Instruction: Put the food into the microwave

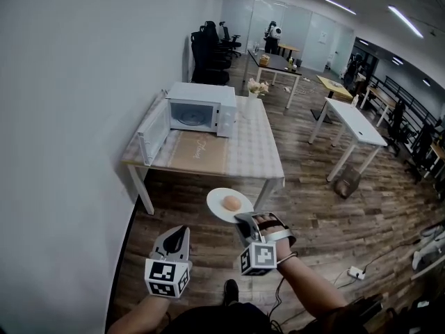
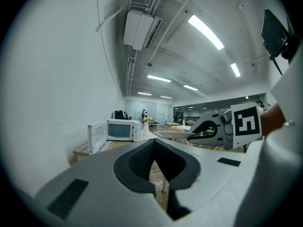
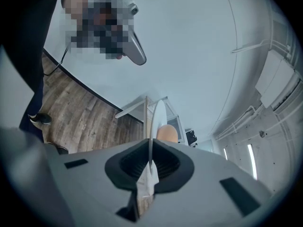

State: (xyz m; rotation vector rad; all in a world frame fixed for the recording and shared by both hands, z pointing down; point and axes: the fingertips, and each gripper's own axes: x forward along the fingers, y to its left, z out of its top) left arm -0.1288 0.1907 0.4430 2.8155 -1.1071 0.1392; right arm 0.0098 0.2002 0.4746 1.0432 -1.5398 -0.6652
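Observation:
A white microwave [image 1: 198, 110] stands on a table [image 1: 254, 152] against the wall, its door [image 1: 153, 132] swung open to the left. My right gripper [image 1: 245, 219] is shut on the near rim of a white plate [image 1: 221, 211] that carries a tan bun [image 1: 231, 203], held in the air short of the table's front edge. In the right gripper view the plate [image 3: 155, 119] runs edge-on between the jaws, with the bun [image 3: 166, 134] beside it. My left gripper [image 1: 174, 245] hangs shut and empty to the left. From the left gripper view the microwave [image 2: 120, 129] and plate [image 2: 175, 134] show ahead.
A brown mat [image 1: 198, 152] lies on the table in front of the microwave. White desks [image 1: 354, 120] stand to the right, and office chairs [image 1: 208, 44] at the back. A bin [image 1: 346, 181] and a power strip [image 1: 356, 273] sit on the wooden floor. A white wall runs along the left.

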